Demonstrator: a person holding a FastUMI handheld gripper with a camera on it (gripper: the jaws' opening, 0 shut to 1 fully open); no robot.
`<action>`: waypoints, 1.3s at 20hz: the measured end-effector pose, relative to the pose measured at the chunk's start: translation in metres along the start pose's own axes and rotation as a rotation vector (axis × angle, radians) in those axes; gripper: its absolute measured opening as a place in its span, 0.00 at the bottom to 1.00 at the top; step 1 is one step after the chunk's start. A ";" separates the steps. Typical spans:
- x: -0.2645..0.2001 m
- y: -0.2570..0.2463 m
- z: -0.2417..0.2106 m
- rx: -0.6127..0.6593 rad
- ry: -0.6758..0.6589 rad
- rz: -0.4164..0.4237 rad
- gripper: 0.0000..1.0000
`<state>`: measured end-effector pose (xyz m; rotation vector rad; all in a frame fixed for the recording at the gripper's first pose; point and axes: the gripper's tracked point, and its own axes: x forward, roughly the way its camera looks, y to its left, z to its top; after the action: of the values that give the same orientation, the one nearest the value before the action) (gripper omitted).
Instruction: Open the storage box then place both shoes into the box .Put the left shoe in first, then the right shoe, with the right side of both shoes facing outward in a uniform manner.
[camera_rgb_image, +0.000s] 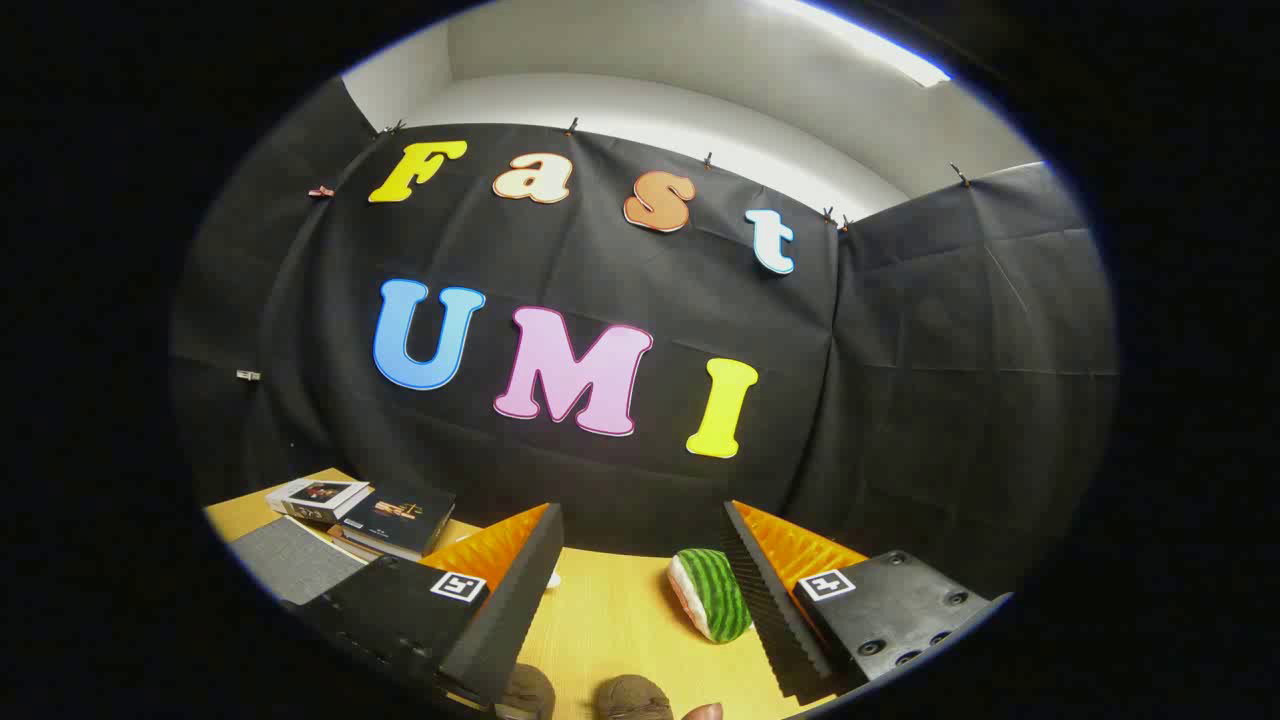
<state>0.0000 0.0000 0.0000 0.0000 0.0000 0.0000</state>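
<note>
My gripper (640, 512) is open and tilted up toward the booth's back wall, with a wide gap and nothing held between its fingers. On the wooden table (610, 620), just inside the right finger, lies a green-striped soft thing with a white and red edge (712, 592); I cannot tell whether it is a shoe. Low between the fingers, close to the camera, show two brown rounded tops (632, 696), possibly the shoes. A grey fabric-covered surface (290, 562), perhaps the storage box, sits left of the left finger.
A few books (372, 510) are stacked at the table's far left, against the black cloth wall. A small white bit (553, 578) peeks out beside the left finger. A person's fingertip (704, 712) shows near the brown tops.
</note>
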 end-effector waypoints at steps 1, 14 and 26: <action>0.000 -0.001 0.000 -0.002 0.000 -0.004 0.97; -0.008 0.005 -0.008 -0.016 0.024 -0.011 0.97; -0.007 0.080 -0.018 0.058 0.093 0.348 0.97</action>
<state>-0.0074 0.0798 -0.0178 0.0575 0.0934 0.3477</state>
